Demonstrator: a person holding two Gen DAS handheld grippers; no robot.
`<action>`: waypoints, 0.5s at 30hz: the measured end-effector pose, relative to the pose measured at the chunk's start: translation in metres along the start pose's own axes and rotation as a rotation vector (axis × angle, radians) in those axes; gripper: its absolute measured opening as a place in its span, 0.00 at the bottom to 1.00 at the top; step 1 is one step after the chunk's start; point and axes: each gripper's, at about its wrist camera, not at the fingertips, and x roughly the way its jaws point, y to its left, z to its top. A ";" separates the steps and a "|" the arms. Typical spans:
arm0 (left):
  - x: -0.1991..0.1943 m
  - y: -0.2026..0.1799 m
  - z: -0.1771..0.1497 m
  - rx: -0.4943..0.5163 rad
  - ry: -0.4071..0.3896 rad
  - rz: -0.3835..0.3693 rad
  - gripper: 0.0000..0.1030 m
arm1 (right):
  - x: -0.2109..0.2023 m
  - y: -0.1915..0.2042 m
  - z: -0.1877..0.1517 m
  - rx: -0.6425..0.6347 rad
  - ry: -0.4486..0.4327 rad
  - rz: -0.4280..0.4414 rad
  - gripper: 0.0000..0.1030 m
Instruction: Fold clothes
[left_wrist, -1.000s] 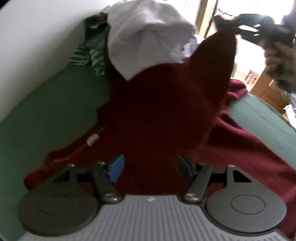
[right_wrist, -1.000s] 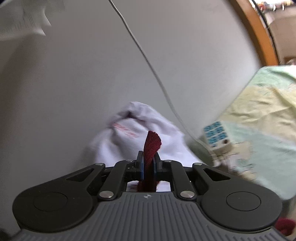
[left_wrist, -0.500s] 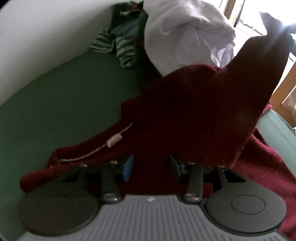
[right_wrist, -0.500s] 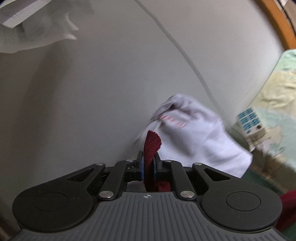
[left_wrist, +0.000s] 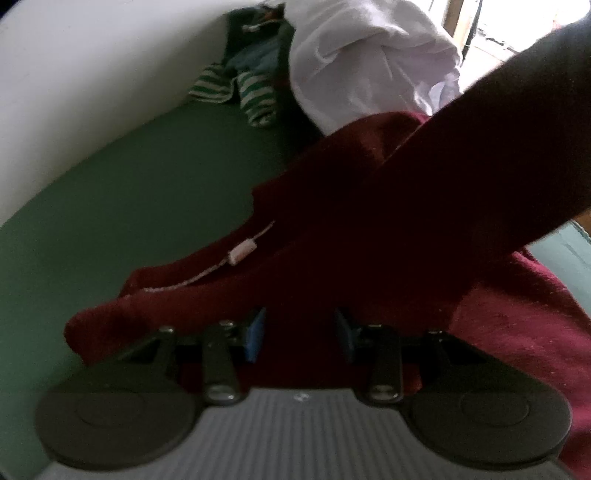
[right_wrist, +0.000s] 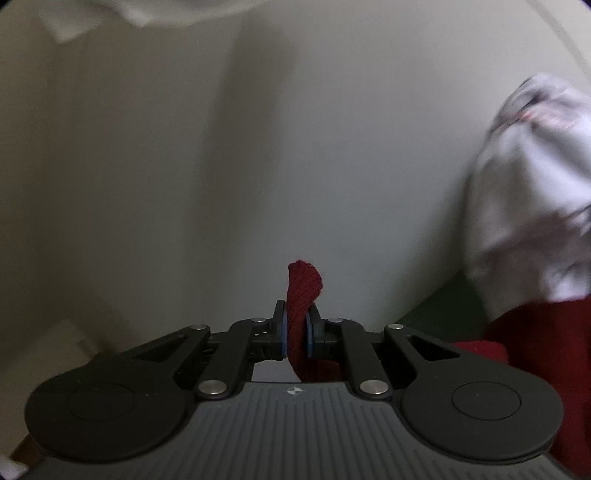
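A dark red knit garment (left_wrist: 369, 229) lies on the green surface (left_wrist: 129, 206), with a pale neck label (left_wrist: 242, 252) showing. One part of it is lifted and stretched toward the upper right. My left gripper (left_wrist: 299, 332) is open, its blue pads either side of the red cloth at its near edge. My right gripper (right_wrist: 295, 332) is shut on a fold of the red garment (right_wrist: 301, 295) and held up, facing a pale wall.
A crumpled white garment (left_wrist: 369, 62) and a green-striped piece (left_wrist: 255, 96) are piled at the back against the wall (left_wrist: 74, 74). The white garment also shows in the right wrist view (right_wrist: 535, 206). A pale blue-green surface (left_wrist: 565, 251) lies at right.
The right gripper has swung left with the red cloth, so the white garment slid to the right edge of its view. The left gripper moved in over the red garment, its jaws narrowing somewhat.
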 end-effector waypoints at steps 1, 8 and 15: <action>0.000 0.000 -0.001 -0.002 -0.004 0.006 0.42 | 0.004 0.007 -0.005 0.001 0.022 0.028 0.10; -0.010 -0.001 -0.007 -0.063 -0.050 -0.042 0.41 | 0.018 0.057 -0.051 -0.080 0.192 0.166 0.10; -0.014 -0.005 -0.006 -0.179 -0.107 -0.107 0.41 | 0.018 0.086 -0.094 -0.178 0.303 0.185 0.12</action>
